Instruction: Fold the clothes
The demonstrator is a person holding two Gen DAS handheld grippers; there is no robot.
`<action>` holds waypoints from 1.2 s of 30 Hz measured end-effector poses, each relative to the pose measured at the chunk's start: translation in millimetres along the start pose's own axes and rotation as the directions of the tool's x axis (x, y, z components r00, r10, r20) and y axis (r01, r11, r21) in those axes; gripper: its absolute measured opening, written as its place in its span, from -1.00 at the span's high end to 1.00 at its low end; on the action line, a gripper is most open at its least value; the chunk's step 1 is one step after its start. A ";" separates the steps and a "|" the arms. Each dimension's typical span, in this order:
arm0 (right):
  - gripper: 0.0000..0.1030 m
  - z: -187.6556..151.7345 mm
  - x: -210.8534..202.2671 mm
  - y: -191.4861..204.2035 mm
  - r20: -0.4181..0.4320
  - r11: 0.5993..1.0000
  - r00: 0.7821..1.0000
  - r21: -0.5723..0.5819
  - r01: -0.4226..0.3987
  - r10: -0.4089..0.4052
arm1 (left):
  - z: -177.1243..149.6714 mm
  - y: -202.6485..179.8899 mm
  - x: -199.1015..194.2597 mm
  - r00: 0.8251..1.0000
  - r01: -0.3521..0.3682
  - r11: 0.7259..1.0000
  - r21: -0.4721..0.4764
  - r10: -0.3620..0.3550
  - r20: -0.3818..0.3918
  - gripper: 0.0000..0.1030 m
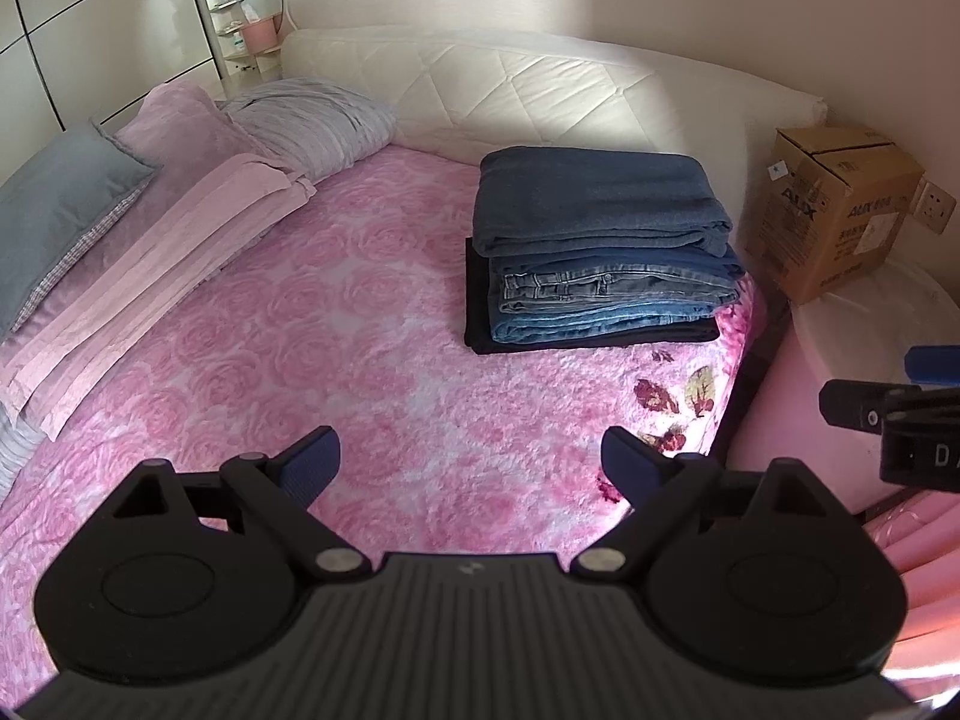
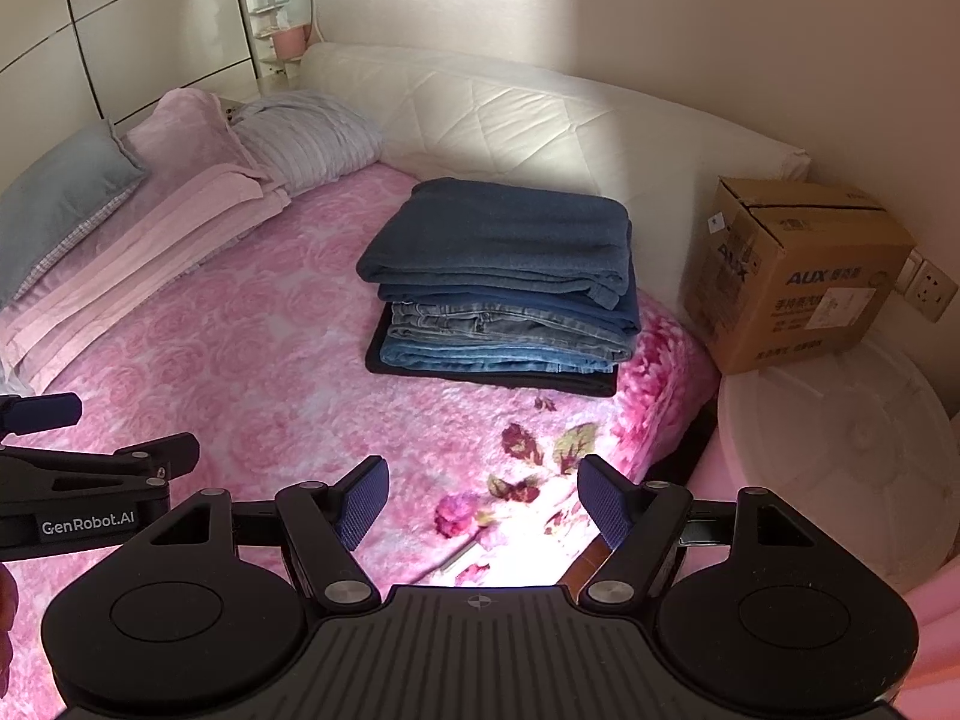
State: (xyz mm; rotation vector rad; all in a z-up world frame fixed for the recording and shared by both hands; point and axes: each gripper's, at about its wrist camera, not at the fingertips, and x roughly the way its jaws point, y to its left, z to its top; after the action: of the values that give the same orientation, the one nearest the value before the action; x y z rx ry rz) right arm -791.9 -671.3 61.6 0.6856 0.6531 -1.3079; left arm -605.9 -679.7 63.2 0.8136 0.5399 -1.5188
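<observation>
Left wrist view shows the left tongs (image 1: 471, 465) spread wide and empty, hovering over the pink rose-patterned bedspread (image 1: 312, 324). At about one o'clock sits the stack of folded clothes (image 1: 600, 258): a dark blue piece on top, denim jeans beneath, a black garment at the bottom. It lies near the bed's right edge, just short of the quilted white headboard (image 1: 528, 90), probably parked there to leave the middle of the bed free as folding space. No unfolded garment shows in either view, so the folding looks done or paused.

Right wrist view has the right tongs (image 2: 483, 498) also wide apart, gripping nothing, with the stack at twelve o'clock. The left tongs' body, at nine o'clock, reads "GenRobot.AI". At two o'clock a cardboard box (image 2: 798, 282) stands on a white round stand (image 2: 840, 450) beside the bed; it is printed "AUX" with smaller lettering too fine to read. Pillows (image 2: 306, 132) and a folded pink blanket (image 2: 132, 276) line the far left.
</observation>
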 end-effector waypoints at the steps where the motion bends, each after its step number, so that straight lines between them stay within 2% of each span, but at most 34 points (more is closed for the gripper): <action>1: -0.42 0.0 0.3 -0.9 -0.001 1.000 1.000 0.002 0.001 -0.001 | 0.8 -0.8 1.1 1.000 0.001 1.000 0.001 -0.001 -0.001 -0.79; 19: -0.42 9.9 14.2 -12.9 -0.012 1.000 1.000 0.003 0.011 -0.011 | 10.9 -6.8 21.9 1.000 0.012 1.000 -0.011 -0.012 -0.015 -0.80; 30: -0.42 13.3 28.3 -2.5 -0.036 0.997 0.998 0.053 0.062 -0.061 | 14.2 2.2 42.1 0.996 0.077 0.996 0.039 -0.076 -0.036 -0.80; 36: -0.42 11.8 28.2 3.2 -0.037 0.992 0.995 0.082 0.095 -0.092 | 15.3 1.4 42.7 0.995 0.102 0.993 0.064 -0.101 -0.019 -0.80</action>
State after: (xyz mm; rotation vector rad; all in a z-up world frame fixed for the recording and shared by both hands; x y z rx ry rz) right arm -784.2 -697.6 47.9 0.7542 0.6670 -1.4190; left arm -606.5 -719.1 40.8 0.8597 0.5528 -1.6315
